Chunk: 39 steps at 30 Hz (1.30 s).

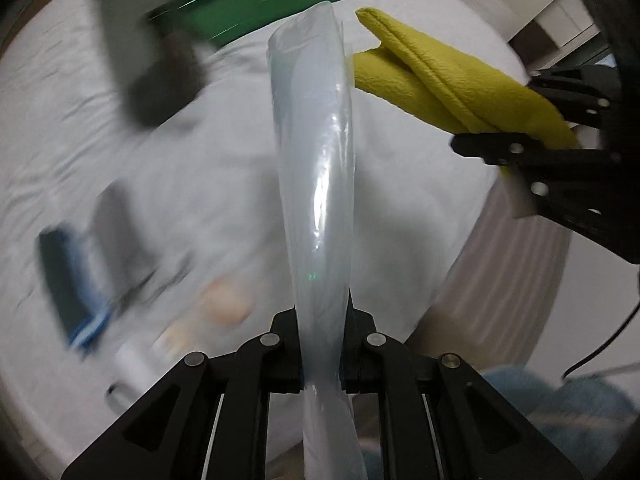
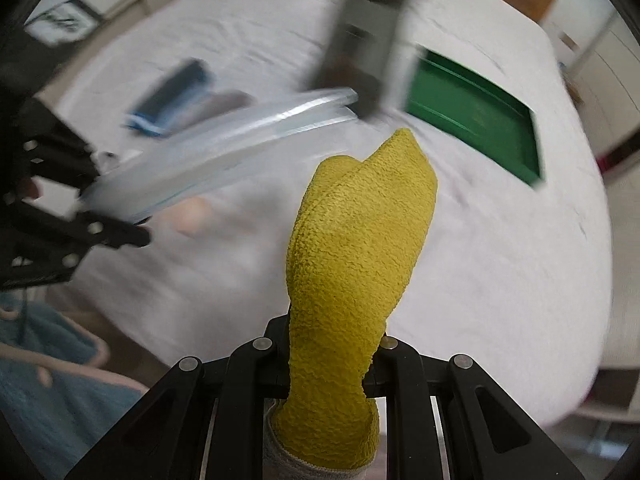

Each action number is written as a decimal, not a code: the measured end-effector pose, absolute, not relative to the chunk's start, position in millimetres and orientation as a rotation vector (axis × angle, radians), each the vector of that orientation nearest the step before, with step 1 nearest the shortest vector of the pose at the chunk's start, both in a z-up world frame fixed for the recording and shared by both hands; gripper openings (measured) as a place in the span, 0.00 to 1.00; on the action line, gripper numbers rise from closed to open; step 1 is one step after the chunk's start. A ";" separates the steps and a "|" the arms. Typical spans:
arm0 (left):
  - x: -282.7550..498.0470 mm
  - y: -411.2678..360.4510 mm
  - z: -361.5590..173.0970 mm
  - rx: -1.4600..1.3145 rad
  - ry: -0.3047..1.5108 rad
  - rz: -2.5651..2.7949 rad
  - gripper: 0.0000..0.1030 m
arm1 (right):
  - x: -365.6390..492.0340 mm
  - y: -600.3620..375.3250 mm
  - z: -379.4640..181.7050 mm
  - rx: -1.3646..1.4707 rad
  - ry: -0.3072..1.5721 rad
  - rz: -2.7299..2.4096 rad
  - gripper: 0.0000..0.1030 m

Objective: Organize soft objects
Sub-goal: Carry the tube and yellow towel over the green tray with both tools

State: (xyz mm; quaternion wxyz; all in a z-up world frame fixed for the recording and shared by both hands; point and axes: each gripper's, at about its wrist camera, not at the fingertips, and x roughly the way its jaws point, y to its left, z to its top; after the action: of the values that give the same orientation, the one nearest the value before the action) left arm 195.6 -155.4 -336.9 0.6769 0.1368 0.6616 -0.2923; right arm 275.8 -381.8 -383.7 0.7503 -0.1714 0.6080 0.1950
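Observation:
A long clear plastic bag runs up the middle of the left wrist view, and my left gripper is shut on its lower part. A yellow terry sock with a grey cuff stands up from my right gripper, which is shut on it. In the left wrist view the right gripper comes in from the right with the yellow sock, just beside the bag. In the right wrist view the left gripper sits at the left with the bag. Both hang above a white bed sheet.
A green tray lies on the far part of the bed. A dark blurred boxy object is next to it. A blue and dark folded item and small pale things lie to the left. The bed's edge curves near; blue fabric lies below.

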 end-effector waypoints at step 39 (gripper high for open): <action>594.2 -256.6 -501.4 0.071 1.299 0.062 0.37 | 744.2 -501.3 -671.2 -0.349 1.135 0.377 0.41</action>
State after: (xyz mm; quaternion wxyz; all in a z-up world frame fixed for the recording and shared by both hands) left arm 594.2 -256.6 -501.4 0.7952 0.0332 0.6047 0.0287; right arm 744.2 -501.3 -671.2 0.8123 -0.1636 0.5313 0.1765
